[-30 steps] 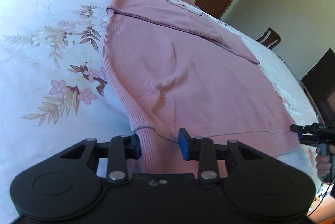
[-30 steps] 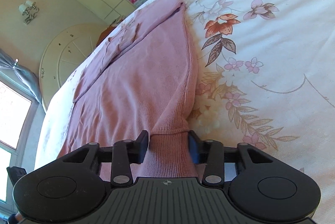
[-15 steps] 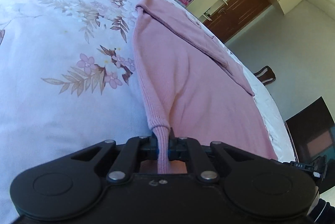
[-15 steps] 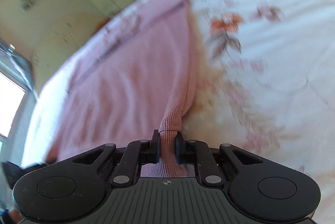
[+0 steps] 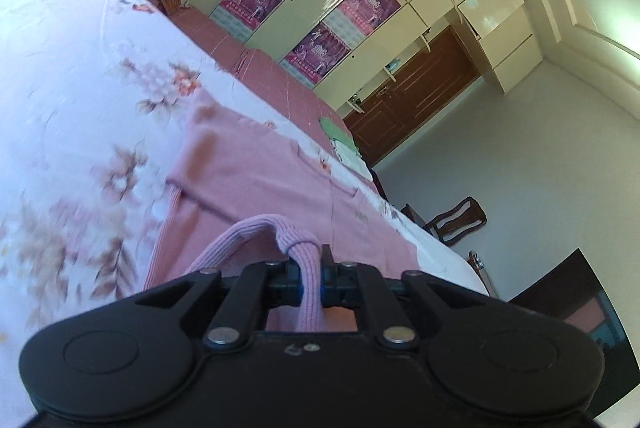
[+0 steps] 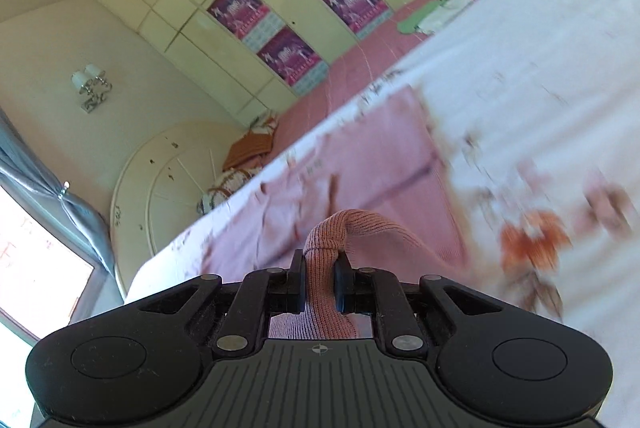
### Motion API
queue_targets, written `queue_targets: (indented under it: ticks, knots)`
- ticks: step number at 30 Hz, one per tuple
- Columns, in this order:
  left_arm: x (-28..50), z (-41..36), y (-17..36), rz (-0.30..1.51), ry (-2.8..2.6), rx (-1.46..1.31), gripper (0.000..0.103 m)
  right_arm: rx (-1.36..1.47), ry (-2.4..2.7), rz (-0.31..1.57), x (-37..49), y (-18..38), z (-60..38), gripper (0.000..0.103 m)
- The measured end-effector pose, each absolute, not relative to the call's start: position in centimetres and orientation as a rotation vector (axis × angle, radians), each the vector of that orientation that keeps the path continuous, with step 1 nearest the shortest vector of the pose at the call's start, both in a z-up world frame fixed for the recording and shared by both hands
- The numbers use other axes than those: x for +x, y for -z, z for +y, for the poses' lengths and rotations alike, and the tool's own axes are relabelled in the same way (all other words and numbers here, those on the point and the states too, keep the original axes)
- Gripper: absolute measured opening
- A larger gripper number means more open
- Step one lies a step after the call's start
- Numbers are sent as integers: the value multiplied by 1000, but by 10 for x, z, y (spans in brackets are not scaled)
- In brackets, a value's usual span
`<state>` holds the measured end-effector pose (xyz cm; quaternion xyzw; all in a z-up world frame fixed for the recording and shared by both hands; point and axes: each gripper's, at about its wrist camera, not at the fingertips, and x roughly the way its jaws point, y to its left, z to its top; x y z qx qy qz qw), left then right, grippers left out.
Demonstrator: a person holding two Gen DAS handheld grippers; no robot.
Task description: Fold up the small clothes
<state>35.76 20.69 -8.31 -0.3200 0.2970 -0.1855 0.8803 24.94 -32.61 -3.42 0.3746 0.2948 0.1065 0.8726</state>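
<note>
A pink knit sweater [image 5: 256, 172] lies on a floral white bedsheet [image 5: 60, 88]. My left gripper [image 5: 310, 268] is shut on the ribbed hem, which bunches up between the jaws and is lifted off the bed. In the right wrist view the sweater [image 6: 360, 164] stretches away toward the wardrobe. My right gripper [image 6: 320, 268] is shut on the other hem corner, also raised. The far part of the sweater with folded sleeves still rests flat on the sheet. Both views are motion blurred.
A pink quilt [image 5: 256, 68] covers the bed beyond the sheet, with green and white folded items [image 5: 344, 144] on it. A wardrobe with posters [image 6: 280, 20], a wooden door [image 5: 416, 88], a chair [image 5: 456, 224] and a rounded headboard [image 6: 168, 180] surround the bed.
Both grippers closed on the sweater's hem corners, then lifted them and swung forward over the sweater toward the far end. The cameras now tilt up toward the wardrobe.
</note>
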Motion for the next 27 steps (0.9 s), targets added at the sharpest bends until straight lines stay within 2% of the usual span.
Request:
queue_targets:
  ticks: [6, 12, 13, 14, 15, 16, 17, 18, 20, 21, 23, 27]
  knots:
    - [478, 190, 76, 659, 363, -584, 5, 842, -256, 603, 369, 34, -351, 12]
    - [573, 174, 103, 729, 316, -465, 6, 901, -254, 702, 492, 82, -376, 13]
    - [576, 173, 106, 707, 298, -447, 13, 918, -266, 721, 506, 93, -379, 13]
    - [576, 174, 107, 675, 263, -443, 25, 920, -269, 729, 518, 105, -382, 18]
    - [574, 177, 106, 644, 223, -442, 35, 900, -233, 740, 527, 110, -387, 29]
    - [569, 181, 104, 605, 194, -443, 61, 889, -166, 719, 527, 113, -394, 55]
    - [562, 186, 101, 551, 177, -435, 72, 885, -132, 667, 522, 112, -402, 70]
    - [558, 188, 99, 530, 192, -419, 70, 869, -140, 618, 517, 109, -410, 70]
    - [561, 184, 101, 575, 208, -342, 57, 783, -177, 626, 515, 103, -414, 70]
    - [565, 178, 104, 606, 222, -280, 56, 701, -205, 633, 515, 99, -409, 69]
    - [575, 163, 110, 684, 249, -168, 56, 549, -255, 655, 517, 96, -393, 57]
    - [594, 140, 131, 802, 249, 6, 54, 309, -279, 686, 526, 103, -352, 56]
